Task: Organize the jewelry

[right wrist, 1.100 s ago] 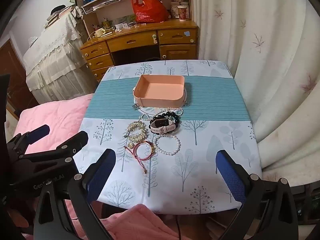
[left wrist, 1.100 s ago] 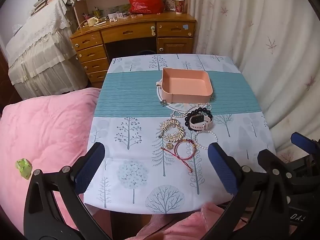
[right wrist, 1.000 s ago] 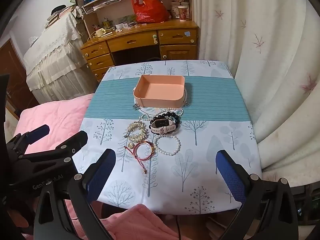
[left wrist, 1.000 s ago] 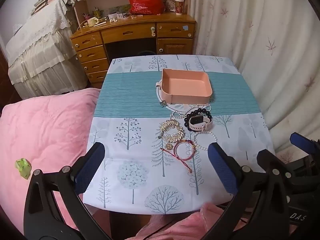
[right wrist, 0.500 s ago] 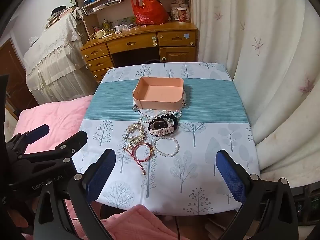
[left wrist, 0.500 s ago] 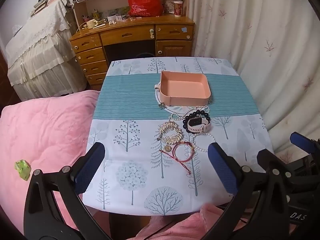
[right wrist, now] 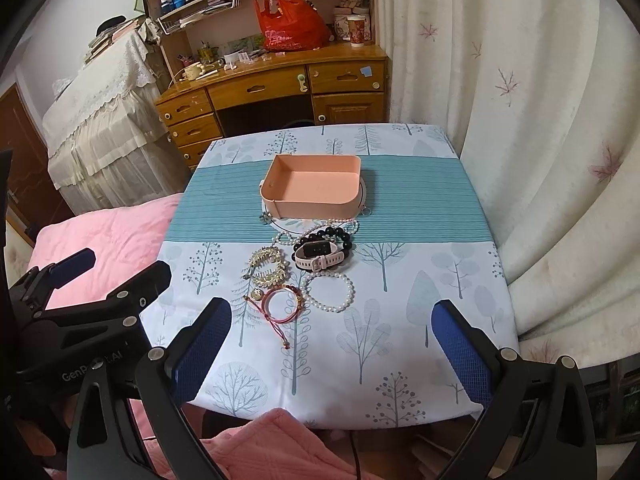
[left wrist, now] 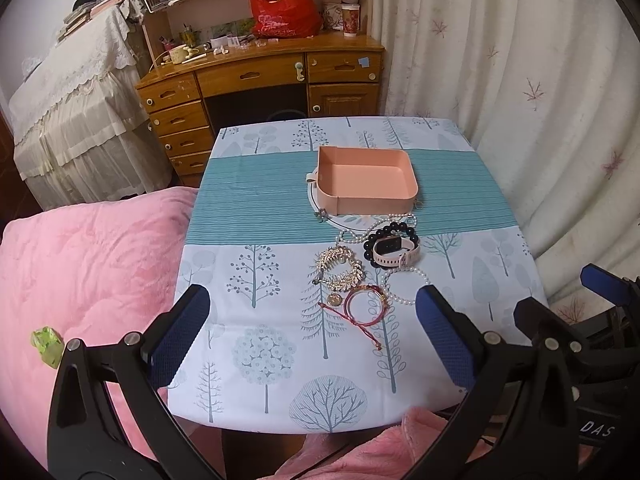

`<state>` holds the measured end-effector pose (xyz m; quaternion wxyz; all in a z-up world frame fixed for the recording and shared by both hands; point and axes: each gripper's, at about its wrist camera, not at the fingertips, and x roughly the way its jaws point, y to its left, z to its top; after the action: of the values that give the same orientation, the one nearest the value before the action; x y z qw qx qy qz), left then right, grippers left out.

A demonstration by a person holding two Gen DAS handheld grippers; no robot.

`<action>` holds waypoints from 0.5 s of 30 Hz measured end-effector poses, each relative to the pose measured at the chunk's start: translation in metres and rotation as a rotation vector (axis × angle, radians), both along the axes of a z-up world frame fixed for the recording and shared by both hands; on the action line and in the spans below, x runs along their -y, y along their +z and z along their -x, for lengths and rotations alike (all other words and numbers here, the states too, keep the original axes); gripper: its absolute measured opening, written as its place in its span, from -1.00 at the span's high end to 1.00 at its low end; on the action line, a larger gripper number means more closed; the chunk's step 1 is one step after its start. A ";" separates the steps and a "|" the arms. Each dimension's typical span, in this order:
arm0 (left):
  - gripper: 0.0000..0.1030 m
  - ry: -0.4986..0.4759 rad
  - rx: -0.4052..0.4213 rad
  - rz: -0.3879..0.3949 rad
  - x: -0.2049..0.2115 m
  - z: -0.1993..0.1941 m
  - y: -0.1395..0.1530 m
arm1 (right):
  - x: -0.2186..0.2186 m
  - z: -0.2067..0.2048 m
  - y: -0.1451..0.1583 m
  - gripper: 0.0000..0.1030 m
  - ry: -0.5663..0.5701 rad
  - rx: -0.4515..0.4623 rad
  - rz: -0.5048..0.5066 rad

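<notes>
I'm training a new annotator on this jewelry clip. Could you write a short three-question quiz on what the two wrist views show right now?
1. True or false: the pink tray already holds jewelry.
2. Which piece lies inside the ring of the black bead bracelet? A) pink-strap watch B) red cord bracelet C) gold leaf bracelet
3. Fill in: both the left claw and the right claw are ____ and hold nothing.

Key: 1 false, it is empty. 2 A. 3 open.
</notes>
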<state>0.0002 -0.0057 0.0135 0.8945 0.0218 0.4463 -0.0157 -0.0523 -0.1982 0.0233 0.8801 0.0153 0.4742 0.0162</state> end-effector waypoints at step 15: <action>-0.98 0.001 0.001 0.001 0.001 0.000 0.000 | 0.000 0.002 -0.001 -0.98 0.002 0.002 0.001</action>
<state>0.0002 -0.0070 0.0136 0.8947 0.0213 0.4460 -0.0154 -0.0542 -0.1978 0.0227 0.8807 0.0143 0.4732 0.0167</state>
